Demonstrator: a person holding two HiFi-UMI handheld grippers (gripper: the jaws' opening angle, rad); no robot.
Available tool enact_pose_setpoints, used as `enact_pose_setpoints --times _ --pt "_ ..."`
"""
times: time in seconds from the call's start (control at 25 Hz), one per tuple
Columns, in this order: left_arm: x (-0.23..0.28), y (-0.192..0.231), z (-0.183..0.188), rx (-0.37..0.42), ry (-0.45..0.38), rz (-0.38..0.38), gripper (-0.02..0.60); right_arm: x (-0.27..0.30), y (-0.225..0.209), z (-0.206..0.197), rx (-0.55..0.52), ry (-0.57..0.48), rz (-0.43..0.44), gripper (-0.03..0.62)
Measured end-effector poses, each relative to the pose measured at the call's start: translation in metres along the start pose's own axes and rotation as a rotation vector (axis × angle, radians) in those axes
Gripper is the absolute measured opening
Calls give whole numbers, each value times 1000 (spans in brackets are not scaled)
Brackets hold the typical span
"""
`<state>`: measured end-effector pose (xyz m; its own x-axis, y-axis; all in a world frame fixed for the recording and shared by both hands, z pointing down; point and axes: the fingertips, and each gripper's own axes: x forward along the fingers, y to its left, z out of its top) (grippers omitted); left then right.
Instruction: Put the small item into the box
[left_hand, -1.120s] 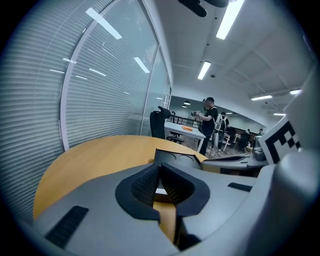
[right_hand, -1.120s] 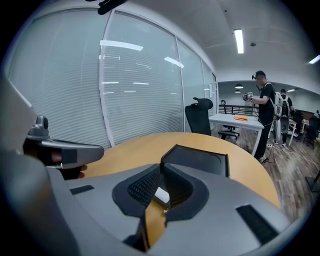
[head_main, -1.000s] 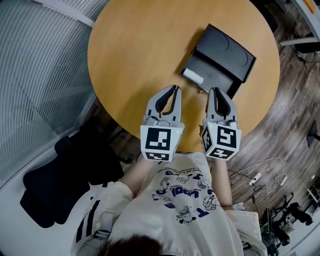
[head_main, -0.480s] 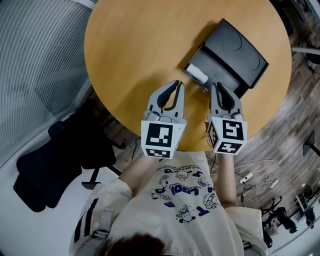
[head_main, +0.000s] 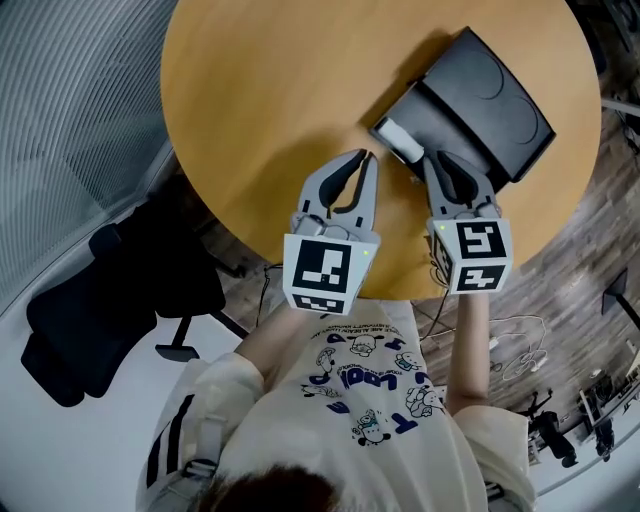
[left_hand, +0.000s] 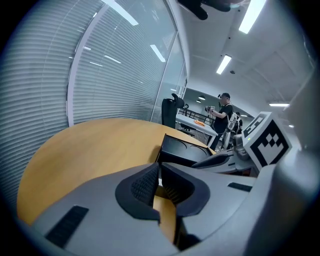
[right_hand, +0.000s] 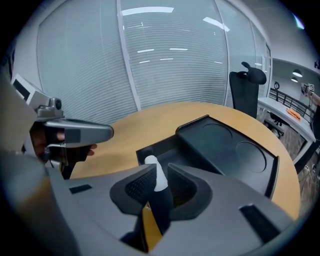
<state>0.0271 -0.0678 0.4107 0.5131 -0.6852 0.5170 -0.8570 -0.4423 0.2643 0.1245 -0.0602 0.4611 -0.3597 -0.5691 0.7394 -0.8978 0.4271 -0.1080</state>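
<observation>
Right gripper view: the right gripper, moved up closer than a second ago, is parting its empty jaws just short of the small white item lying inside the black box, so placing looks done; the left gripper hangs pinched together beside it, over the round table.

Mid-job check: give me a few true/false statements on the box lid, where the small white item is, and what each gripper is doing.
1. The box has its lid open. True.
2. The white item lies on the bare table. False: it is inside the box's tray.
3. The left gripper holds the white item. False: its jaws are together with nothing between them, over the table beside the box.
4. The right gripper reaches into the box. True: its jaws are opening, with the white item showing between them.
5. The box stands at the table's centre. False: it sits near the table's right edge.
</observation>
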Motion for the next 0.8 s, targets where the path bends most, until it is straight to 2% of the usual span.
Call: enact_pose_setpoints --times 0.08,0.56,0.8 --pt "2 1 -2 -7 2 5 29 6 0 -3 -21 32 34 114" --pt "9 7 -17 -53 26 27 29 30 0 -15 -155 194 245 133" --pt "11 10 -22 -76 34 36 29 39 0 -28 -236 313 328 133"
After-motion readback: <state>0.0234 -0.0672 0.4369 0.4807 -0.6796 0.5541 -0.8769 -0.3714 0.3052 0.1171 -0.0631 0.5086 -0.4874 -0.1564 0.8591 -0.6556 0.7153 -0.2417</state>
